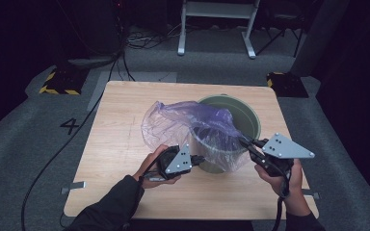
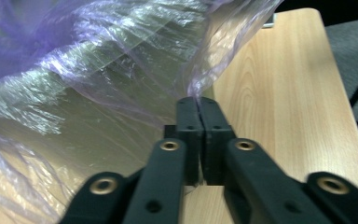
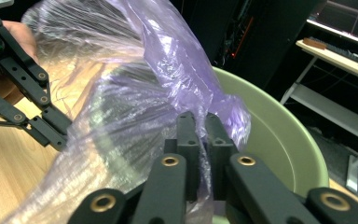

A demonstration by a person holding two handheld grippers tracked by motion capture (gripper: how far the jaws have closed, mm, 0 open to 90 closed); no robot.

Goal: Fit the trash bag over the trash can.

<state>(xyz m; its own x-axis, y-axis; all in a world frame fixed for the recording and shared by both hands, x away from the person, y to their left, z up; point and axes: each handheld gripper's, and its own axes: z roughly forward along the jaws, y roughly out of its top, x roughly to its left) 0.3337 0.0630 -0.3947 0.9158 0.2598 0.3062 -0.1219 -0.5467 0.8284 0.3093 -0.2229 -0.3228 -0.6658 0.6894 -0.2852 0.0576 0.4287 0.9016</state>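
Observation:
A pale green bucket [image 1: 250,108] stands on the wooden table [image 1: 120,144], right of its middle. A thin purple see-through plastic bag [image 1: 183,120] lies draped over the bucket's left and near rim and billows out to the left. My left gripper [image 1: 201,159] is at the bucket's near left side, shut on a pinch of the bag's edge [image 2: 199,105]. My right gripper [image 1: 244,142] is at the near right of the rim, and the bag film [image 3: 168,60] is pinched between its shut jaws [image 3: 198,119]. The bucket's inside [image 3: 279,140] looks bare where it shows.
Bare tabletop [image 2: 279,93] lies left of and in front of the bucket. On the grey carpet beyond stand a white metal frame [image 1: 217,29] and two yellow-and-black striped blocks [image 1: 60,82]. A black cable [image 1: 62,149] runs along the floor at the left.

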